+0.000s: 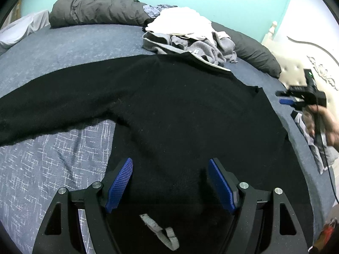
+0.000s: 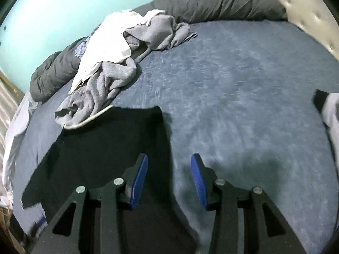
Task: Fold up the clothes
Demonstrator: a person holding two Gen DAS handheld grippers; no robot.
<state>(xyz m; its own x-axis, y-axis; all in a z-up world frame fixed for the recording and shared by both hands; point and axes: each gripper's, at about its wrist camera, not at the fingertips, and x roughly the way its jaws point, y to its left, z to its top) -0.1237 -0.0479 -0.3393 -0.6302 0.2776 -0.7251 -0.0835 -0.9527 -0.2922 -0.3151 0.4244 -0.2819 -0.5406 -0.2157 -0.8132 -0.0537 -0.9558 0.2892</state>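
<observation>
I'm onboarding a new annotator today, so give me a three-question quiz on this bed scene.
1. True or false: the left gripper is shut on the black sweater.
2. What lies under the white garment in the pile? A) grey clothes B) a red towel C) jeans
3. Fill in: the right gripper hangs above the sweater's ___ edge.

Key: 1 false, its fingers stand apart. 2 A, grey clothes. 3 right.
</observation>
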